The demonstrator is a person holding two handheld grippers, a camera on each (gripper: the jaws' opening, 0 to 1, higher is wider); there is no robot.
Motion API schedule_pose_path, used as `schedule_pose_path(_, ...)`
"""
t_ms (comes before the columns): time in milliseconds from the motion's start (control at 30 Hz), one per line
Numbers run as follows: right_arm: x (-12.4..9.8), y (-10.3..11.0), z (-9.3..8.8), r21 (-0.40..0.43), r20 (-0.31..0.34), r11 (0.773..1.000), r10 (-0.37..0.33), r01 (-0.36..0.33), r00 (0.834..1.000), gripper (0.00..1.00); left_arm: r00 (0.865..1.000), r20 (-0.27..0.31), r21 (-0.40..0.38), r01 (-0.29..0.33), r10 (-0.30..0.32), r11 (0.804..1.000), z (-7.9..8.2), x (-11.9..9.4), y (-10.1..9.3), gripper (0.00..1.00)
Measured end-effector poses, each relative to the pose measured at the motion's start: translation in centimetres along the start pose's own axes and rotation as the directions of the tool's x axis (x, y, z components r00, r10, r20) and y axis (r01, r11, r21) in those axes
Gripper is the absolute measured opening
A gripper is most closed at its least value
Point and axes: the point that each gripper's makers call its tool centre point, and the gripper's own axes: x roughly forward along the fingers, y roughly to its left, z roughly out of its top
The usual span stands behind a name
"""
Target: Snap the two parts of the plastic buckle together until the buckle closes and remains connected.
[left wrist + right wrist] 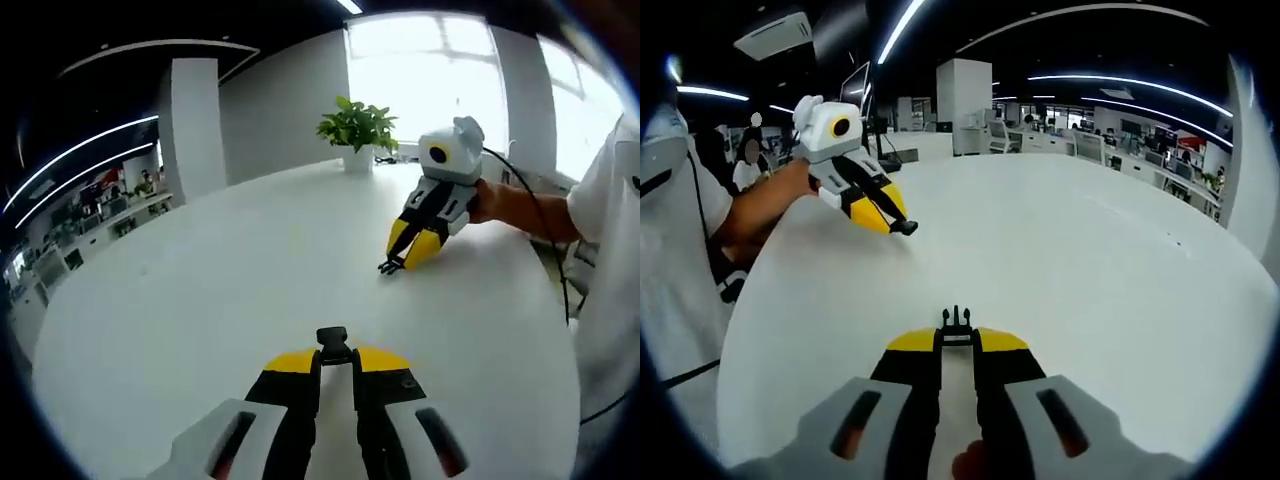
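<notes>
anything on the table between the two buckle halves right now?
Nothing: bare white table separates the buckle half in the left hand-held gripper from the pronged half in the right hand-held gripper, per the left gripper view.

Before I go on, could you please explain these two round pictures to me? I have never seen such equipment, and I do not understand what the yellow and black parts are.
These are two hand-held tools, not a robot. A person holds one gripper in each hand, and a small fisheye camera rides on each. The left gripper view looks along the left gripper, which pinches the socket half of the buckle. Across the white table you see the right gripper, also shut on a small black piece. The right gripper view is the reverse: the right gripper holds the pronged half of the buckle. The halves are still apart. A potted plant stands behind.
</notes>
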Motion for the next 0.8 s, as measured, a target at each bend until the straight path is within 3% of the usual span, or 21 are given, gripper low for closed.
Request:
schedule_pose_path(200,0.1,0.8,0.0,-0.014,0.003,1.000,0.026,-0.026,1.000,0.13,0.997,0.007,0.044,0.071,-0.071,0.997,0.0,0.0,-1.4,0.12)
schedule_pose_path(433,0.0,1.6,-0.3,-0.032,0.004,0.998,0.053,-0.053,0.999,0.13,0.995,-0.010,0.069,0.103,-0.103,0.992,-0.3,0.3,-1.9,0.12)
schedule_pose_path(800,0.0,2.7,-0.4,-0.061,-0.009,0.993,0.098,-0.099,0.995,0.13,0.978,-0.024,0.132,0.210,-0.209,0.969,-0.6,0.6,-3.6,0.12)
